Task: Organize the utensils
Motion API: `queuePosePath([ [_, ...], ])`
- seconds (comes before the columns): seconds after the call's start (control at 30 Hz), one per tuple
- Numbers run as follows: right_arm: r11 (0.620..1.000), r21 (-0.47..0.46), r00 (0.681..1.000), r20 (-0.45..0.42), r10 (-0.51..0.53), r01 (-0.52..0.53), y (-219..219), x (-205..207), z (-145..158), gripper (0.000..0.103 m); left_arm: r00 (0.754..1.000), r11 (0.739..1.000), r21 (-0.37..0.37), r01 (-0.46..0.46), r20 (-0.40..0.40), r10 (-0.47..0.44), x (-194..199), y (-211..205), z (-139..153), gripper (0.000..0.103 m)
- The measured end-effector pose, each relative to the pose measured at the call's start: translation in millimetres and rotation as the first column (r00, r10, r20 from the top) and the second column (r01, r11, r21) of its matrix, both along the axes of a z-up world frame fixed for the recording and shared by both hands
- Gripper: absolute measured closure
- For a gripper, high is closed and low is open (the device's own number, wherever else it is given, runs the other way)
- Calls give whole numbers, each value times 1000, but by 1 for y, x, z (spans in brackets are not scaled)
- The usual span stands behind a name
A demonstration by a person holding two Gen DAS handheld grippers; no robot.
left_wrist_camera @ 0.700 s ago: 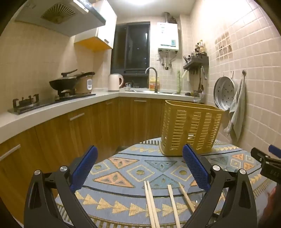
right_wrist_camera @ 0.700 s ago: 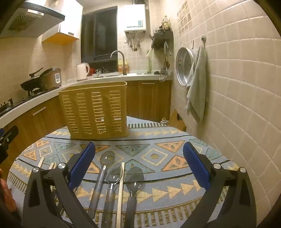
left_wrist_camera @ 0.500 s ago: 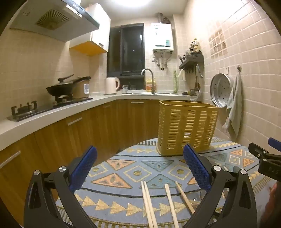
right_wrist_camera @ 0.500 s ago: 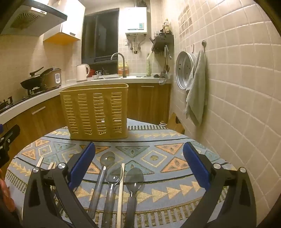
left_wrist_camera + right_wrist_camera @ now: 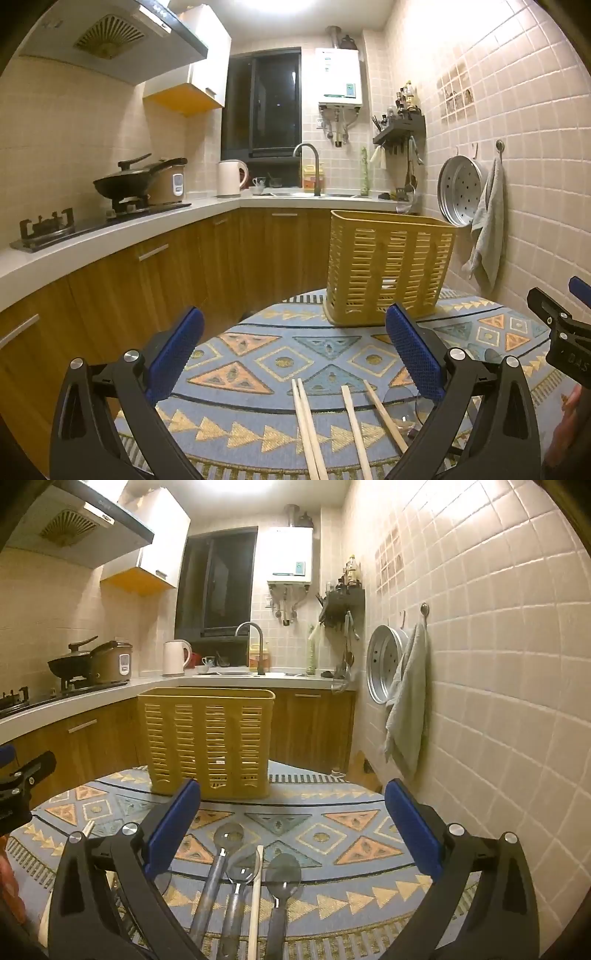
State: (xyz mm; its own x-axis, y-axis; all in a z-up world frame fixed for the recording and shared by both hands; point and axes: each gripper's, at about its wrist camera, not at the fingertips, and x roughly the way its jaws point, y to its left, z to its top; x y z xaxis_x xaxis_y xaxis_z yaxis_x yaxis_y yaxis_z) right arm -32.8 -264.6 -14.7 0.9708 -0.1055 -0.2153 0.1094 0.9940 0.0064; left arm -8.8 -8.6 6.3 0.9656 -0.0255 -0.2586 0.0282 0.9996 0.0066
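Observation:
A yellow slotted utensil basket (image 5: 388,269) stands upright at the far side of a round table with a patterned cloth (image 5: 258,354); it also shows in the right wrist view (image 5: 207,742). Several wooden chopsticks (image 5: 310,424) lie on the cloth below my open, empty left gripper (image 5: 295,354). Three clear spoons (image 5: 229,871) and one chopstick (image 5: 255,897) lie below my open, empty right gripper (image 5: 291,830). Both grippers hover above the table's near edge, apart from the utensils.
A kitchen counter (image 5: 110,236) with a stove, wok, kettle and sink curves along the left and back. A tiled wall (image 5: 498,701) with a hanging towel and a steel pan stands close on the right. The right gripper's tip shows at the left view's right edge (image 5: 554,325).
Both views have tilted slightly upward, so the basket and table sit lower in the frames. The utensils have not moved and both grippers stay open.

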Motion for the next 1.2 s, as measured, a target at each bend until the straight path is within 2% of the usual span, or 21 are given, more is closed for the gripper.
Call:
queuePosePath([
  [0.4, 1000, -12, 999, 36, -2, 3, 1, -5, 1, 8, 1000, 1000, 7, 3, 2, -3, -2, -7, -3, 8],
  [1.2, 999, -46, 999, 37, -10, 11, 6, -5, -1, 8, 1000, 1000, 3, -1, 1, 1, -4, -9, -4, 8],
])
